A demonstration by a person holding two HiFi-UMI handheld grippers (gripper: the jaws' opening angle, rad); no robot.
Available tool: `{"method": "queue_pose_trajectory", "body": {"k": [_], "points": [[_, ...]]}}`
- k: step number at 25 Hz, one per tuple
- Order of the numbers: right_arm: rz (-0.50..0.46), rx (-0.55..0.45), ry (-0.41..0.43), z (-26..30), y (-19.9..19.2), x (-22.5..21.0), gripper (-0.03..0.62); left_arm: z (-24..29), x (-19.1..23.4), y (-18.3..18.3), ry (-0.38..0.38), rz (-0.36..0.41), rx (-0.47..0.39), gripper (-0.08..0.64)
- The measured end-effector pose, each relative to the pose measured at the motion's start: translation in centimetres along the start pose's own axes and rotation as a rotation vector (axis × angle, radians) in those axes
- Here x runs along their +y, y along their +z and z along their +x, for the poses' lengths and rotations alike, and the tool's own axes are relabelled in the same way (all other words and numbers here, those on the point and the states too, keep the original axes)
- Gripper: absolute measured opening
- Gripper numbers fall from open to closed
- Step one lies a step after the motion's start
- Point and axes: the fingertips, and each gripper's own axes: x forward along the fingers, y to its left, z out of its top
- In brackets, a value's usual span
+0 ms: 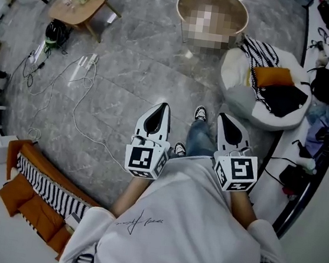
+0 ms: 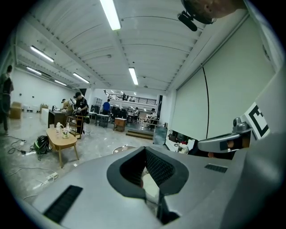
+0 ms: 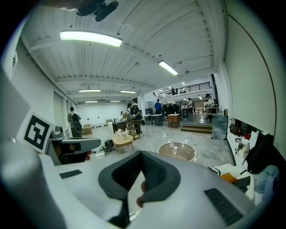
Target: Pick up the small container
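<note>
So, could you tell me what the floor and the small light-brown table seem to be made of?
The grey floor looks like polished stone or marble-look tile: pale veining, glossy reflections. The small light-brown table looks like pale wood, matte, judging by its warm colour and splayed legs.

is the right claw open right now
No, in the right gripper view the right claw has its two jaws closed together at the tip, with nothing clamped between them.
</note>
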Motion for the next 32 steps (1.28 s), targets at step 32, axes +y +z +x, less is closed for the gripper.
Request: {"method": "queue_pose_trajectory", "body": {"k": [32], "points": [[-0.019,0.003,0.125,19.3,8.0,-16.2,0.015,25.0,1.0,7.5,0.050,0.042,-0.036,0.014]]}}
